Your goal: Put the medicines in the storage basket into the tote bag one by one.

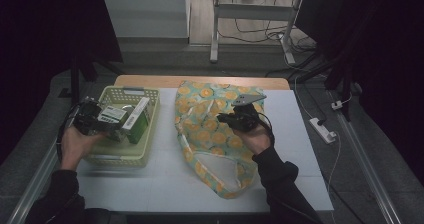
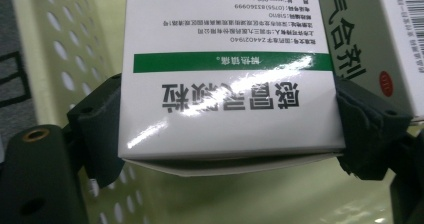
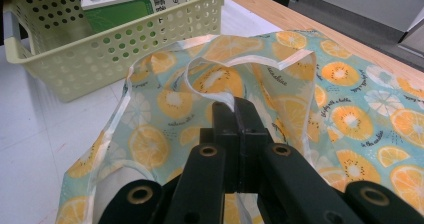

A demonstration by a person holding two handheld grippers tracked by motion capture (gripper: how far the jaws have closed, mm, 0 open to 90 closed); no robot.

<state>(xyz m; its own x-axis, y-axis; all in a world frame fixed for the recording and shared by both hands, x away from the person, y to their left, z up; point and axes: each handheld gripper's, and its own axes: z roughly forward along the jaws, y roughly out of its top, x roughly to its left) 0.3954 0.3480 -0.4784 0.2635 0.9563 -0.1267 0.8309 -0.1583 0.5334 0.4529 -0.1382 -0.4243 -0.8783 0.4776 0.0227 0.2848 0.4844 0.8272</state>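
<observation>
while gripped, boxes (image 1: pixel 131 118) inside basket (image 1: pixel 116 158)

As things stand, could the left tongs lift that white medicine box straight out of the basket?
Probably yes. The left tongs already straddle the white medicine box, pads at both sides, and the basket is open above. A neighbouring box leans close, which might drag.

we're looking at a lab-style recording room: a foam-topped work table (image 1: pixel 165 174) is sitting among dark curtains. behind it, cables (image 1: pixel 260 34) are trailing under a metal-legged desk (image 1: pixel 250 14), and a power strip (image 1: pixel 322 129) is lying on grey floor.
</observation>
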